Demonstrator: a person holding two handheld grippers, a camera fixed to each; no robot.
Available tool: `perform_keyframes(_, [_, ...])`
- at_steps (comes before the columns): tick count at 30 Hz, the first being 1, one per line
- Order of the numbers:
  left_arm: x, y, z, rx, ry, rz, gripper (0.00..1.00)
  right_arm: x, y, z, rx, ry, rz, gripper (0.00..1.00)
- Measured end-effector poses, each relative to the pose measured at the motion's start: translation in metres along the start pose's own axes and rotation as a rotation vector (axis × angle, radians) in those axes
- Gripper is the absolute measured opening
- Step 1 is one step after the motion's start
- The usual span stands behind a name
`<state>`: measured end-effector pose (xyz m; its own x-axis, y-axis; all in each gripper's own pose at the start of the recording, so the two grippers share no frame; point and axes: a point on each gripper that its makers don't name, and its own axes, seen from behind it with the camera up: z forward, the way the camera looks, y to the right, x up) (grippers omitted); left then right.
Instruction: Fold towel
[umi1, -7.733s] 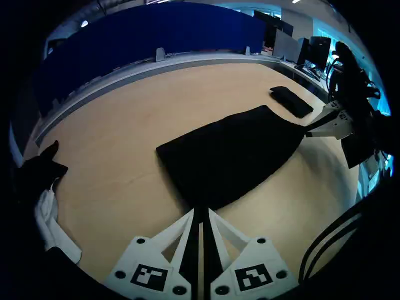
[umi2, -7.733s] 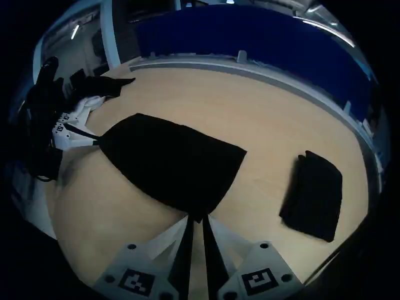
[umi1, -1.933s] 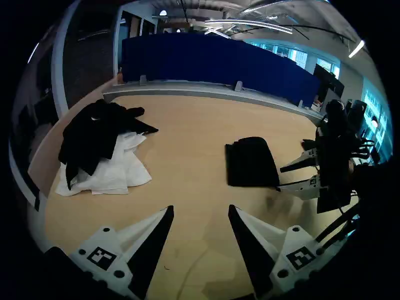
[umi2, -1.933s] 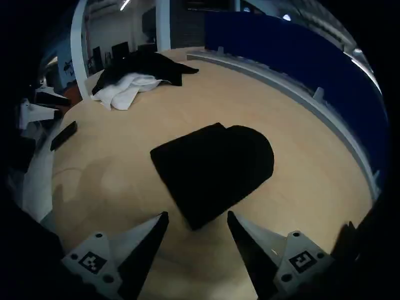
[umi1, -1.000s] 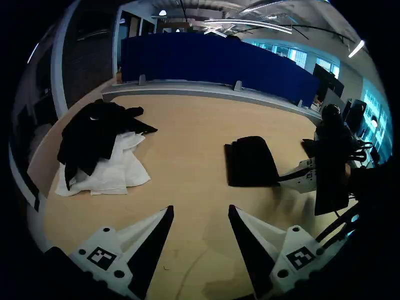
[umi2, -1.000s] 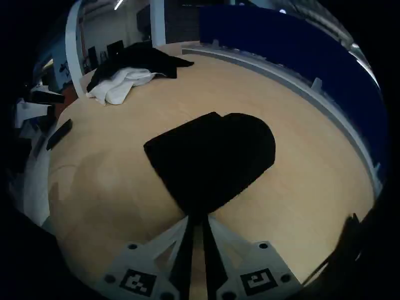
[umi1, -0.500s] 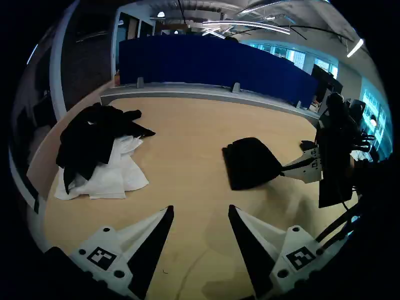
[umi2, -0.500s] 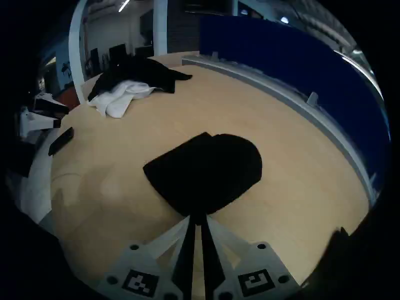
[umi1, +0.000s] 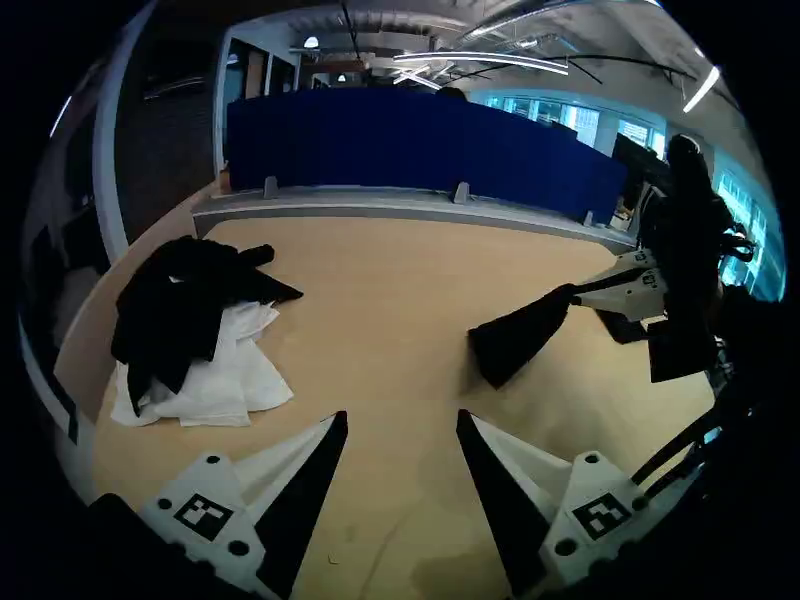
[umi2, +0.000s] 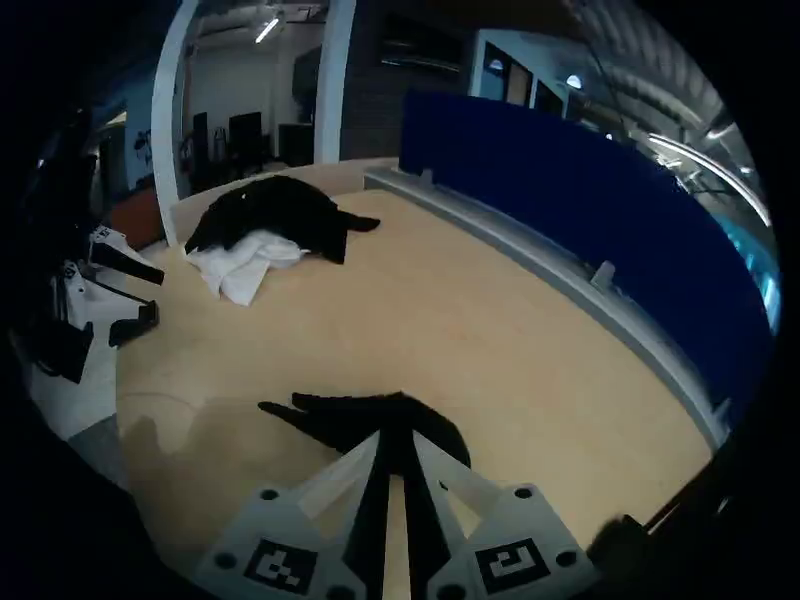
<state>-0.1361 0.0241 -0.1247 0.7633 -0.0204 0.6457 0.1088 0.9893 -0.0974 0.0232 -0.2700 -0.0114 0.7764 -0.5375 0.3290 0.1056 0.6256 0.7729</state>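
Wooden table (umi1: 380, 290) spreads wide, with a heap of black and white laundry (umi1: 190, 330) at one end. Well apart from that heap, the folded black towel (umi1: 520, 335) hangs from the right gripper (umi1: 574, 290), which is clamped on its upper edge. Its low end is near the wood; whether it touches, I cannot tell. Nearer the heap, the left gripper (umi1: 398, 470) gapes empty. A firm pinch and a slow carry seem best, laying the low end down first so the folds hold.
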Motion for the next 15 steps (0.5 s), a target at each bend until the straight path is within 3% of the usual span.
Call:
perform_keyframes(6, [0.01,0.004,-0.002,-0.008,0.018,0.014,0.8,0.018,0.013,-0.018,-0.024,0.029,-0.003,0.08])
perform_keyframes(15, [0.018,0.014,-0.001,-0.026,0.031,0.028,0.8,0.021,0.03,-0.035,-0.046,0.039,0.005,0.08])
